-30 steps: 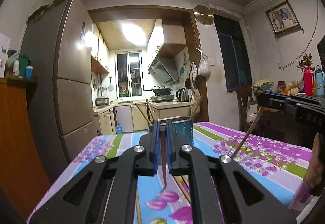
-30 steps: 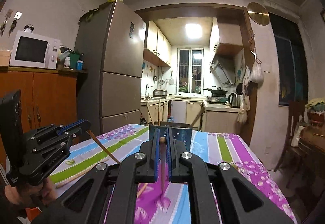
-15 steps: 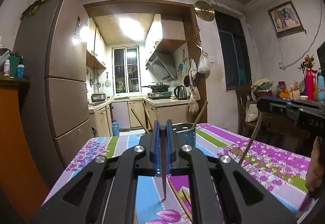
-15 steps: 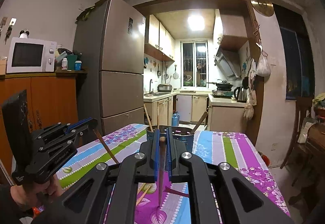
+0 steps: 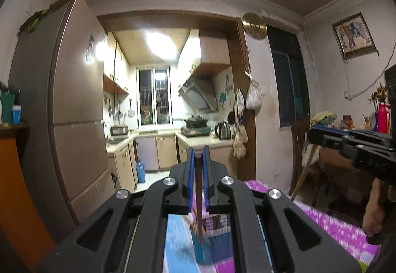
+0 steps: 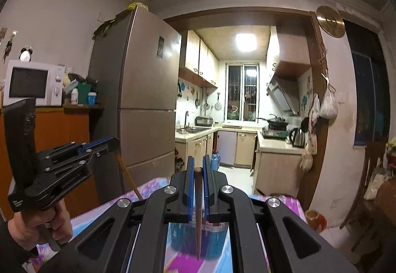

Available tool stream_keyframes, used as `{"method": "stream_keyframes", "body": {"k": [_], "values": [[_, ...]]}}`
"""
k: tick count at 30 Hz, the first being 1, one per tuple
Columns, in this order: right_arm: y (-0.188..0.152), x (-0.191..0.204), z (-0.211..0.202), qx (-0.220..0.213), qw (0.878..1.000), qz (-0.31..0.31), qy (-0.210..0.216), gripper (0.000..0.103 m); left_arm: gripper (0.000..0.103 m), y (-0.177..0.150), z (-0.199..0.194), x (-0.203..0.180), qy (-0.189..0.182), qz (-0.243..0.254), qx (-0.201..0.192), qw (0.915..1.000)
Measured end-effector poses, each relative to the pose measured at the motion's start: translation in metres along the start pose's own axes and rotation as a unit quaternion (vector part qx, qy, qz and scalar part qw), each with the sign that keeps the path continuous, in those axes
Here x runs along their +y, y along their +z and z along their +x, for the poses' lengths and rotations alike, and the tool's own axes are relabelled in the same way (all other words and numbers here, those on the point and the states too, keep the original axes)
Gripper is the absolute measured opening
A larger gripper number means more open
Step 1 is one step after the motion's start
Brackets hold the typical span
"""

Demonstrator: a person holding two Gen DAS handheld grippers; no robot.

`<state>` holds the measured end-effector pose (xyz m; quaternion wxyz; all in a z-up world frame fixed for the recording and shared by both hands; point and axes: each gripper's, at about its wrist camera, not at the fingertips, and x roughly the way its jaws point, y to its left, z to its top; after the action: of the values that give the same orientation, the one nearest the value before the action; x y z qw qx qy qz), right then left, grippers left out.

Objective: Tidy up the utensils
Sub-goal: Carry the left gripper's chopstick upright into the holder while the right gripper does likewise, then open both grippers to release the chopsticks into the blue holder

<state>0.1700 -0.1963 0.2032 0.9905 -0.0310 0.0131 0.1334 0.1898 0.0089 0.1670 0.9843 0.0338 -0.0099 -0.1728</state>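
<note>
Both grippers carry one chopstick each, high over the surface (image 5: 334,226), pointing level.

Left gripper (image 5: 198,156): jaws clamped on a dark wooden chopstick (image 5: 198,201), gripped near its top end, tip hanging straight down. Right gripper (image 6: 198,164): same setup, jaws clamped on its own chopstick (image 6: 198,218), tip down.

Target looks like the blue utensil holder (image 6: 212,240), on the floral cloth directly below and just beyond both tips. It's blurred in both views, so I can't tell what's in it.

Risks from here:
- Each stick is pinched at a single point near the top. It could pivot in the jaws, so the tip may drift off the holder mouth.
- Two sticks heading for one opening at once: tips may clash or land on the rim. Either could knock the holder over, since it looks light.
- Letting go from this height means bounce-out or a stick rolling off the surface. Get lower first and confirm each tip is inside the rim.
- Neither camera sees the rim clearly, so alignment is a guess until the grippers are lower.
</note>
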Motion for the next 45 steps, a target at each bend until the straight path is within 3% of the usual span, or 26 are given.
{"method": "stream_keyframes", "body": {"k": [4, 9, 14, 22, 45], "values": [[0.038, -0.015, 0.040, 0.011, 1.000, -0.005, -0.011, 0.007, 0.005, 0.034, 0.025, 0.005, 0.000, -0.010, -0.008, 0.9999], [0.057, -0.037, 0.085, 0.030, 0.999, 0.006, -0.027, 0.007, 0.005, 0.046, 0.062, 0.003, -0.002, -0.016, 0.009, 0.9998], [0.038, -0.053, 0.116, 0.059, 0.997, 0.041, -0.023, 0.007, 0.005, 0.023, 0.089, -0.006, -0.009, -0.003, 0.048, 0.9988], [0.007, -0.051, 0.142, 0.093, 0.995, 0.039, -0.024, 0.007, 0.005, -0.016, 0.118, -0.007, -0.014, -0.004, 0.098, 0.9951], [-0.003, -0.049, 0.161, 0.111, 0.993, 0.038, -0.027, 0.008, 0.007, -0.023, 0.132, 0.003, -0.008, -0.021, 0.128, 0.9915]]}}
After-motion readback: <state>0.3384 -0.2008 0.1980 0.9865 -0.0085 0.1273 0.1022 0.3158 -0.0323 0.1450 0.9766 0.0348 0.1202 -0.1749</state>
